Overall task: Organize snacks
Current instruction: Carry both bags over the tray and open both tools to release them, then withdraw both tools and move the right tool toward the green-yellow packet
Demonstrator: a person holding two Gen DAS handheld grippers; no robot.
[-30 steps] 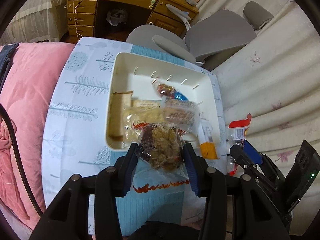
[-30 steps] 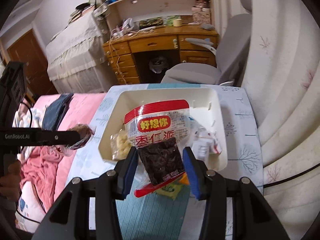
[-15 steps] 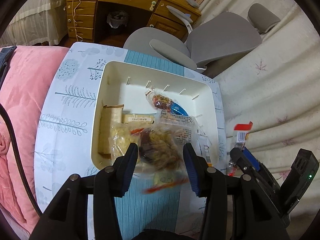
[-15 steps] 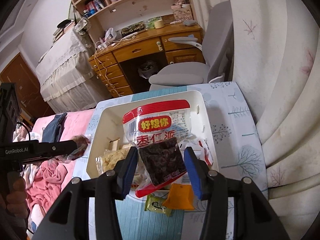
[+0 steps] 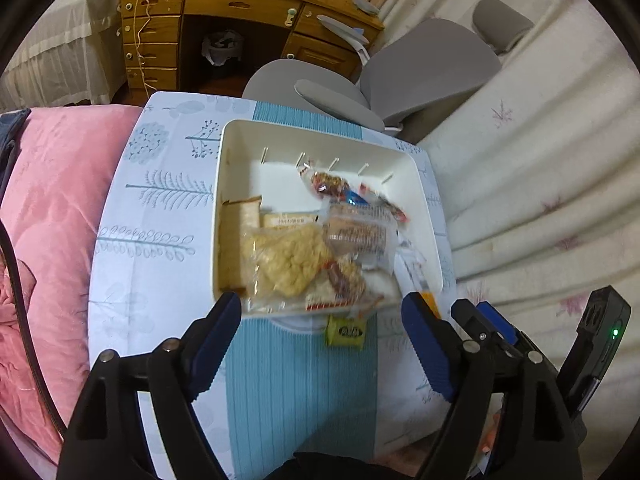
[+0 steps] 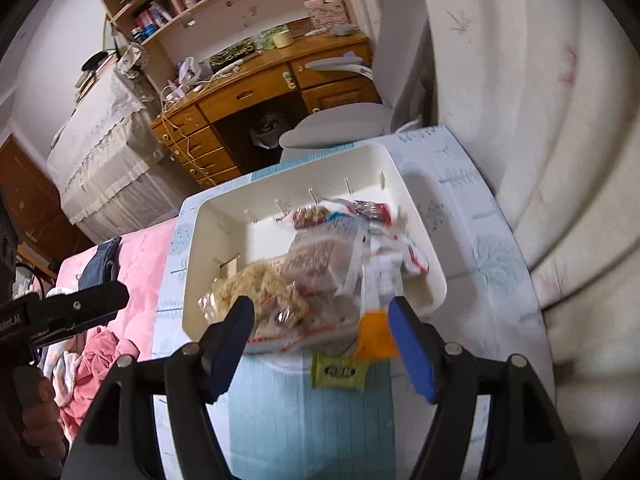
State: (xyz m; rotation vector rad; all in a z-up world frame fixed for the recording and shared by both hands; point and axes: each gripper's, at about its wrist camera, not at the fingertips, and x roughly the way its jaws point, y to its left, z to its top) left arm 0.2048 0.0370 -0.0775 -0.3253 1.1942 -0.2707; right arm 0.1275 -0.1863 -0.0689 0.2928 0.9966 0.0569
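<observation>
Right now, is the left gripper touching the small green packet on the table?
Apart. In the left wrist view, the left gripper is open, and the green packet lies between the fingers with striped cloth visible on both sides.

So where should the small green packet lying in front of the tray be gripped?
Across the green packet, pinching its two long edges from above. It lies flat on the tablecloth, just clear of the tray, so only a top-down approach gets fingers around it.

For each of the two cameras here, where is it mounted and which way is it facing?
Left wrist: on the left claw, looking down and forward at the white bin of snacks; its open fingers and the right claw's side show.
Right wrist: on the right claw, facing the same bin toward the wooden desk; its open fingers show, the left claw at left.
Shared: bin, green candy, gray chair, desk.
</observation>
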